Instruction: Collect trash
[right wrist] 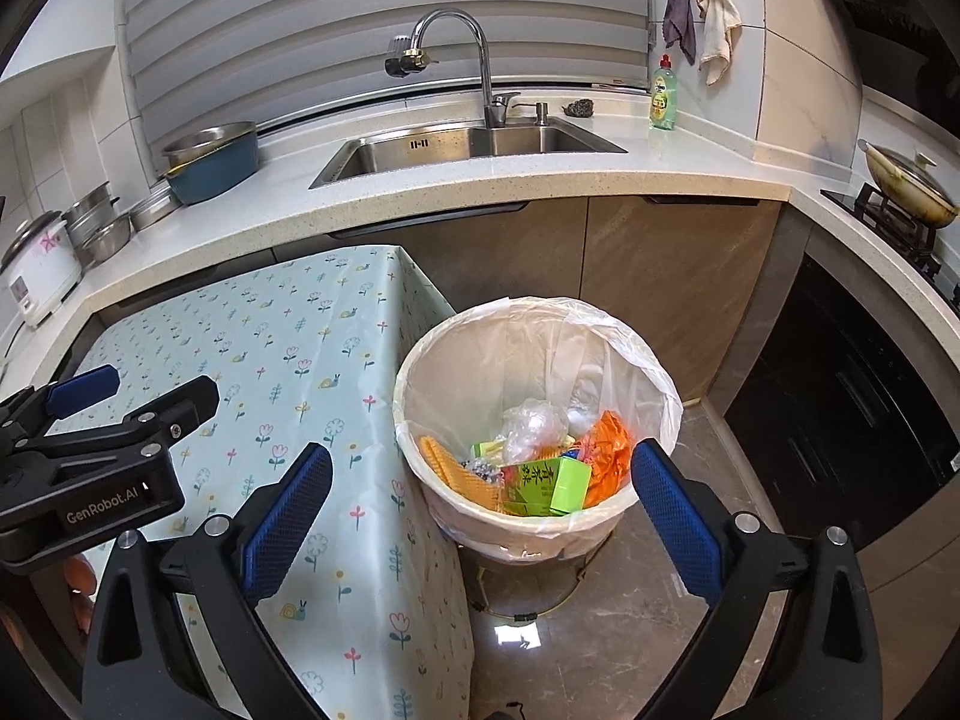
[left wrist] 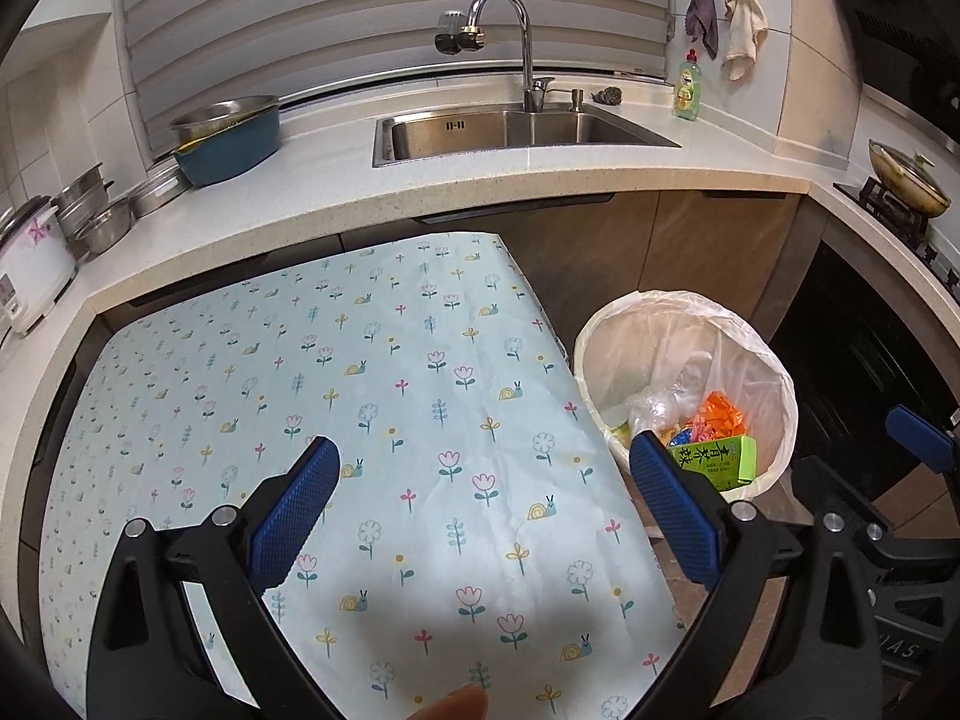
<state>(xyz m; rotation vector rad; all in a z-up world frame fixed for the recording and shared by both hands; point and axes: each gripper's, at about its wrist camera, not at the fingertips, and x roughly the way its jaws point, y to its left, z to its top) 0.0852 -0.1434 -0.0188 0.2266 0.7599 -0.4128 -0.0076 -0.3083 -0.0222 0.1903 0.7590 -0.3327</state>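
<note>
A kitchen corner: a pale stone counter (right wrist: pixel 540 180) with a steel sink (right wrist: pixel 468 144) runs behind a low table (left wrist: pixel 360 390) under a flowered cloth. Just beyond the right hand-held gripper (right wrist: pixel 480 516), whose jaws stand wide apart with nothing between them, sits the lined bin (right wrist: pixel 600 324) on the floor. In it the green carton (right wrist: pixel 546 486) lies on its side, long axis running roughly across the right wrist view, beside orange wrappers (right wrist: pixel 612 444) and crumpled clear plastic (right wrist: pixel 534 420). The left hand-held gripper (left wrist: pixel 486 492) is likewise released and empty, over the bare cloth, the bin off past its right finger. Only the right wrist view shows the yellow waffle-patterned piece (right wrist: pixel 444 462); the left wrist view shows a fingertip (left wrist: pixel 456 705) at its lower edge.
</note>
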